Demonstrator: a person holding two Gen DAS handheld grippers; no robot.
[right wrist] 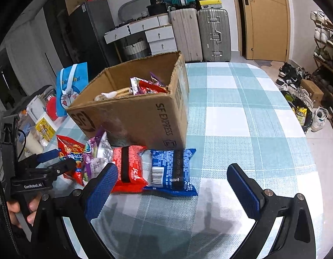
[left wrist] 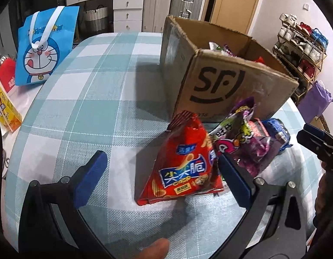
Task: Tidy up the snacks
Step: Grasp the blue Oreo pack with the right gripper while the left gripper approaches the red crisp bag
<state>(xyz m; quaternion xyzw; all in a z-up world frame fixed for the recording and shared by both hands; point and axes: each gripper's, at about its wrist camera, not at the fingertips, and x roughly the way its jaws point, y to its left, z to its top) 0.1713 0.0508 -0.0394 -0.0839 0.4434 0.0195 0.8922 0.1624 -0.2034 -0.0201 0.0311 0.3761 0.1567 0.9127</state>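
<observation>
A red chip bag (left wrist: 183, 166) lies on the checked tablecloth between the fingers of my open left gripper (left wrist: 162, 179), close to its right finger. Beside it sit a purple candy bag (left wrist: 241, 142) and a blue packet (left wrist: 278, 131). Behind them stands an open SF cardboard box (left wrist: 220, 82) holding several snacks. In the right wrist view, my right gripper (right wrist: 172, 192) is open just in front of the blue packet (right wrist: 172, 170) and a red packet (right wrist: 128, 168), gripping nothing. The box (right wrist: 134, 116) stands behind these packets.
A blue Doraemon bag (left wrist: 43, 49), a red item and a yellow drink carton (left wrist: 4, 112) stand at the table's left edge. The round table (right wrist: 241, 118) has bare cloth to the right of the box. Suitcases, white drawers and a shoe rack (left wrist: 300, 47) lie beyond.
</observation>
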